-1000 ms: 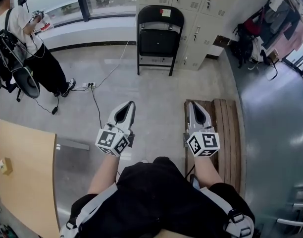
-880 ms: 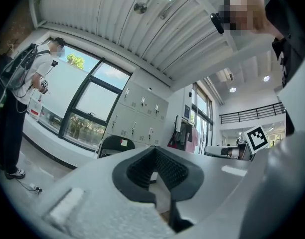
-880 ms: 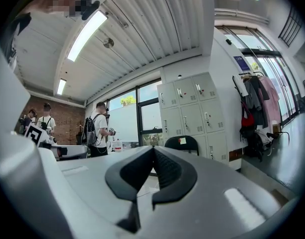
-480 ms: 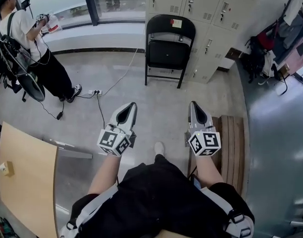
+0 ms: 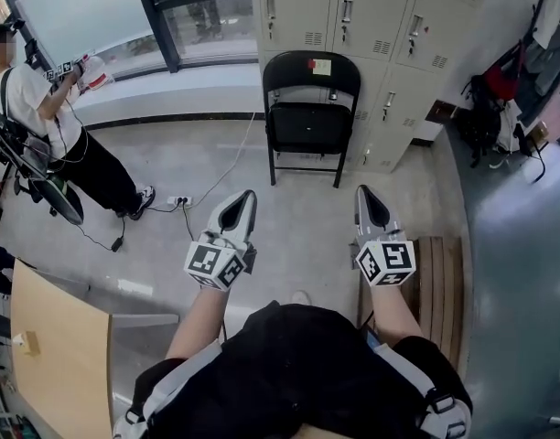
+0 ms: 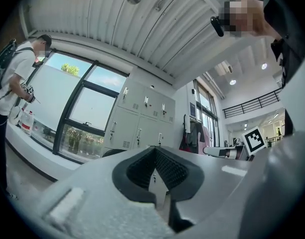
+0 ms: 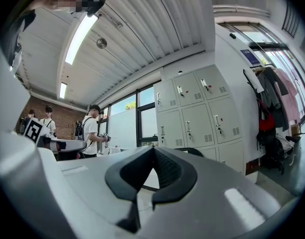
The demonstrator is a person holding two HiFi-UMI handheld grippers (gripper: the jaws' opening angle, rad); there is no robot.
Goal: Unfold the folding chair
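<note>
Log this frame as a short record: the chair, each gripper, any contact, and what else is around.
chair: black folding chair, standing on the floor in front of the grey lockers
left gripper: jaws together, nothing between them
right gripper: jaws together, nothing between them
contact: none; both grippers are held out well short of the chair
bystander: person by the window at far left
floor: power strip with a cable
sides: wooden bench at right, wooden table at lower left
</note>
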